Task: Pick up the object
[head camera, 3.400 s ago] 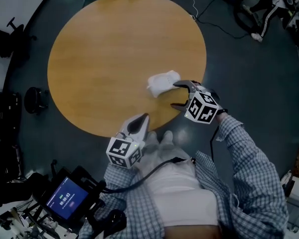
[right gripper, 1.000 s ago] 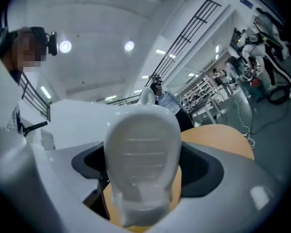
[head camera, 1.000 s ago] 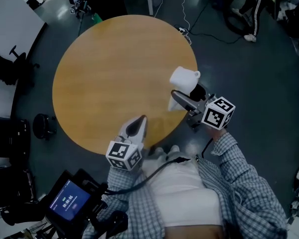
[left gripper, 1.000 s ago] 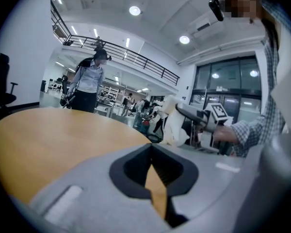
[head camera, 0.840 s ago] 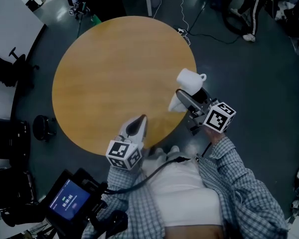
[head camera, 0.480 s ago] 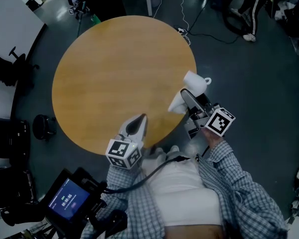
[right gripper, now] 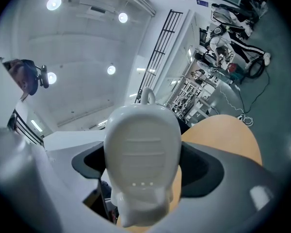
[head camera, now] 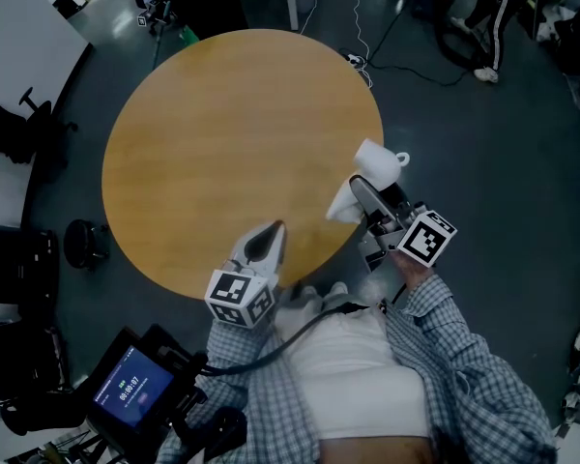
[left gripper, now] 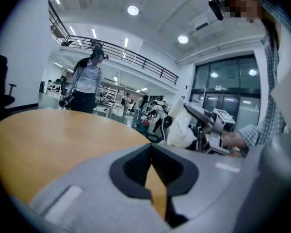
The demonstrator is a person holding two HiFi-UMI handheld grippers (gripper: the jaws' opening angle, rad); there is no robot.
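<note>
A white moulded plastic object (head camera: 371, 157) with a small loop at its top hangs in the air at the right edge of the round wooden table (head camera: 222, 133). My right gripper (head camera: 363, 188) is shut on it. In the right gripper view the object (right gripper: 143, 154) fills the space between the jaws, which press on both its sides. My left gripper (head camera: 274, 232) is shut and holds nothing. It points across the table's near edge. From the left gripper view, the object (left gripper: 182, 129) and the right gripper show at the right, beyond the table (left gripper: 48, 135).
A device with a lit screen (head camera: 126, 390) sits at the lower left. Black chairs (head camera: 10, 129) stand left of the table. Cables (head camera: 396, 27) trail over the dark floor behind it. A standing person (left gripper: 87, 84) shows far off in the left gripper view.
The white object lay on the table by my open right gripper; now the gripper is shut on it and has lifted it, drifting right past the table's edge. The left gripper stayed put.
</note>
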